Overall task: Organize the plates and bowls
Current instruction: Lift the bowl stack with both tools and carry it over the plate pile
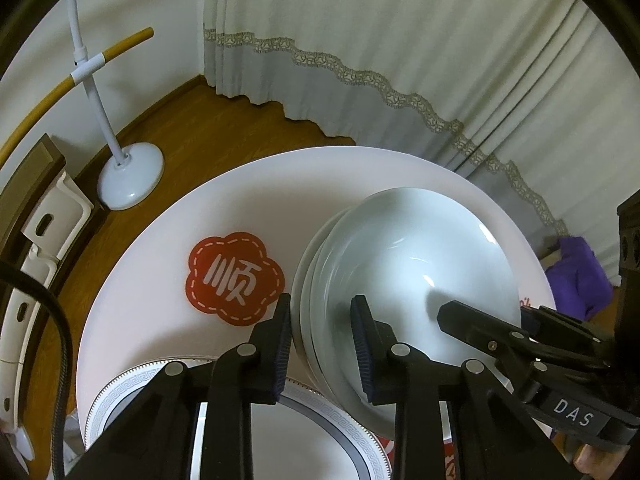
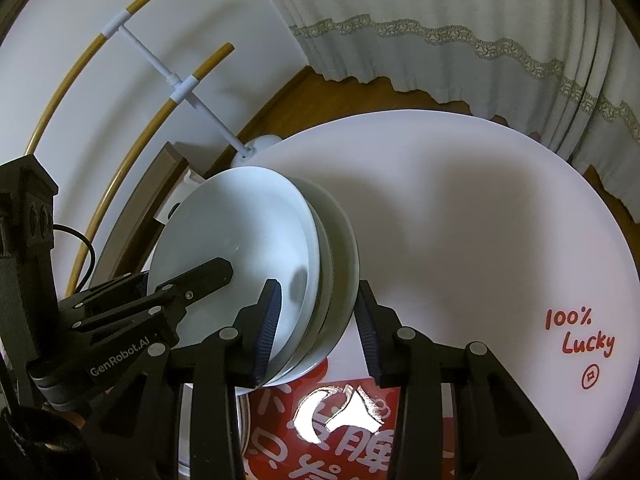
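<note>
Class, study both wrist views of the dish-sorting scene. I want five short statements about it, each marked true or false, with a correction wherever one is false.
1. The stack of white ceramic bowls is tilted on edge, not lying flat. True.
2. Both the left gripper and the right gripper straddle the stack's rims. True.
3. The red flower-shaped coaster lies inside a bowl. False: it lies on the round white table.
4. The patterned-rim plate is stacked on the bowls. False: it lies flat below them.
5. Red handwriting marks the table. True.
</note>
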Motion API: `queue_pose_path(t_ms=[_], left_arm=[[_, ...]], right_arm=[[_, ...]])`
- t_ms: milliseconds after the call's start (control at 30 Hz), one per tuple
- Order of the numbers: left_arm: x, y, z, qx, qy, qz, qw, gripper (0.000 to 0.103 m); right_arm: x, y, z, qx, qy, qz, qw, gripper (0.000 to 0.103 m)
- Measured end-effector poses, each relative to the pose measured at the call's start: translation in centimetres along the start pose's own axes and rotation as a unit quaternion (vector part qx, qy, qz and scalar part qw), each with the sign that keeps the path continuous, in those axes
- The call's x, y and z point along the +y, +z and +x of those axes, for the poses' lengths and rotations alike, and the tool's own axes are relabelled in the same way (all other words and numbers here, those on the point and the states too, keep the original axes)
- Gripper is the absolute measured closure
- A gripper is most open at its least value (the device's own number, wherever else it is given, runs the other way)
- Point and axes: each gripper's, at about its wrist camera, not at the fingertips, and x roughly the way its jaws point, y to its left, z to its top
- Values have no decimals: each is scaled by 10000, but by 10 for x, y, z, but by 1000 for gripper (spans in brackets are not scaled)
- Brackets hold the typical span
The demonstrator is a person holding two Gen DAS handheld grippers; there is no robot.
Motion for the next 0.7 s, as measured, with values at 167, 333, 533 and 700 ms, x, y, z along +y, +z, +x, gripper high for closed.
queue_pose_path(t_ms=[167, 333, 533, 700], left_arm=[[-4, -1, -5, -35, 87, 38, 9999, 79], [-5, -4, -7, -80, 71, 46, 9999, 80], [-5, -5, -10, -96, 67, 46, 9999, 80], [-5, -6, -11, -121, 69, 46, 9999, 80]], right_arm=[[3, -2, -1, -29, -70, -12, 10000, 67], [2, -4, -2, -51, -69, 8, 10000, 67], [5, -6, -3, -54, -58, 38, 10000, 69], [3, -8, -3, -34, -26, 52, 10000, 69]])
